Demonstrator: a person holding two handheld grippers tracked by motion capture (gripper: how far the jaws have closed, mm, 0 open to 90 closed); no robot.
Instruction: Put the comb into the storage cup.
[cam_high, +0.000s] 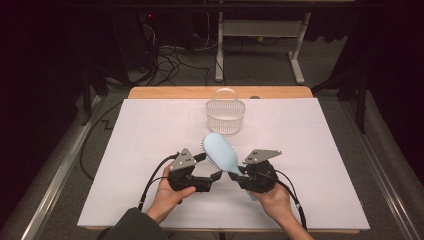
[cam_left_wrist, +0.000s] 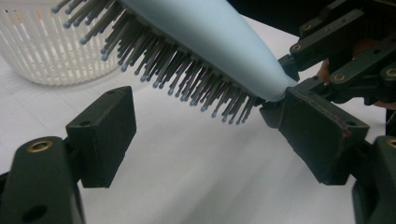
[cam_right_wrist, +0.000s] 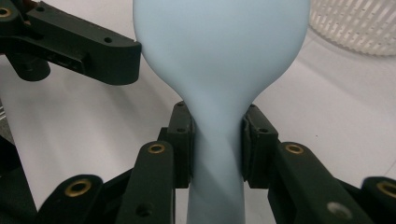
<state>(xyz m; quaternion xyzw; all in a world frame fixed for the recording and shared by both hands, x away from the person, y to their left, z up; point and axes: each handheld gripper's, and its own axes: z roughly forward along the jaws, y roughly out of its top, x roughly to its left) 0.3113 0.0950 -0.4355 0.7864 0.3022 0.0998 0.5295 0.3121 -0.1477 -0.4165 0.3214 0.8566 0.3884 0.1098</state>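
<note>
A light blue hairbrush (cam_high: 220, 152) hangs over the white sheet, head pointing away toward the basket, bristles facing down and left. My right gripper (cam_high: 239, 174) is shut on its narrow handle (cam_right_wrist: 217, 154), one pad pressing each side. In the left gripper view the brush (cam_left_wrist: 210, 37) slants overhead with its grey bristles (cam_left_wrist: 187, 79) pointing down. My left gripper (cam_left_wrist: 210, 135) stands open just under the bristles, its pads apart from them. It sits close to the left of the right gripper (cam_left_wrist: 345, 51), and one of its fingers (cam_right_wrist: 93, 51) shows in the right gripper view.
A white slatted basket (cam_high: 225, 102) with a hoop handle stands at the back middle of the white sheet (cam_high: 310, 150), just beyond the brush head. The wooden table edge (cam_high: 165, 92) lies behind it. Cables trail from both grippers toward the front.
</note>
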